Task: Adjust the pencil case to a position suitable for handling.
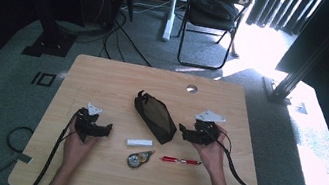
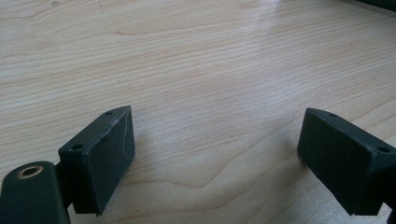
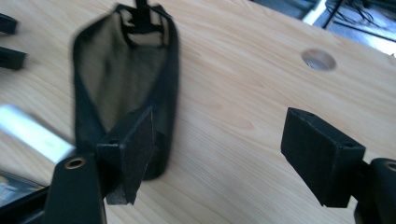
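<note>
table (image 1: pixel 104 75) — one pouch (image 1: pixel 155 116), one eraser (image 1: pixel 139 143), one tape dispenser (image 1: pixel 139 159), one pen (image 1: pixel 181 161) — two claws: left claw (image 1: pixel 106 129), right claw (image 1: pixel 182 131)

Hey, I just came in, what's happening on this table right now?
A person sits at a wooden table with a two-jaw gripper in each hand. The right gripper is open and holds nothing, just beside a black mesh pouch lying in the middle. The left gripper is open too, over bare wood. Between the hands lie a white eraser, a correction tape dispenser and a red pen, none of them being touched.
</note>
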`<state>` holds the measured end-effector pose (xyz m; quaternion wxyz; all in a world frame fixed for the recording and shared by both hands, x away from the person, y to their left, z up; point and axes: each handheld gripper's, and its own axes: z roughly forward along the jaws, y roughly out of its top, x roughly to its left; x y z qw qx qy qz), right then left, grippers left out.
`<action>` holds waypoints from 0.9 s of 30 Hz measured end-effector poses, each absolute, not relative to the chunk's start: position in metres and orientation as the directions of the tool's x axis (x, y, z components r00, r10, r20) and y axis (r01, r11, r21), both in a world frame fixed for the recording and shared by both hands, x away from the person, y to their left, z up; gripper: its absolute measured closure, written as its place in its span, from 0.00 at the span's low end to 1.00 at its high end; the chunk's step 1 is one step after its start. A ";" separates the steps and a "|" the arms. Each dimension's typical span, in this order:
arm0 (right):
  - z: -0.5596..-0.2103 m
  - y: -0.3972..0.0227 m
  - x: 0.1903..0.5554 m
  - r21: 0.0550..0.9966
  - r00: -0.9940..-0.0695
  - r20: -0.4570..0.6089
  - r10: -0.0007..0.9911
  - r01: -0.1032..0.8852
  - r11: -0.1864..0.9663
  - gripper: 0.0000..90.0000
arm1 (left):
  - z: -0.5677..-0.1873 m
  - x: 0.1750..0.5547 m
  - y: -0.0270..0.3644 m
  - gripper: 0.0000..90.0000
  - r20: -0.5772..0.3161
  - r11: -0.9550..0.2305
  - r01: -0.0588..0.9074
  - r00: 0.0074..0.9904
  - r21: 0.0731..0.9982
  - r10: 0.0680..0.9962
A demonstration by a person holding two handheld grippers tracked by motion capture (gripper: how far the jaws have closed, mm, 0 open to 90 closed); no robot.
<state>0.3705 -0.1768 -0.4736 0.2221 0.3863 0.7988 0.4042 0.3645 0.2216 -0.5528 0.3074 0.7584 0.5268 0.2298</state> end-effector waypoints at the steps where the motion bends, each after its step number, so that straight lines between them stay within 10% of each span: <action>1: -0.472 -0.173 0.370 0.819 -0.612 -0.046 0.790 0.429 0.380 0.27 | -0.553 0.365 0.222 0.13 0.025 -0.256 0.658 0.339 0.708 0.940; 27: -0.499 -0.147 0.388 0.728 -0.644 -0.097 0.759 0.474 0.495 0.39 | -0.553 0.364 0.222 0.13 0.025 -0.256 0.658 0.339 0.709 0.940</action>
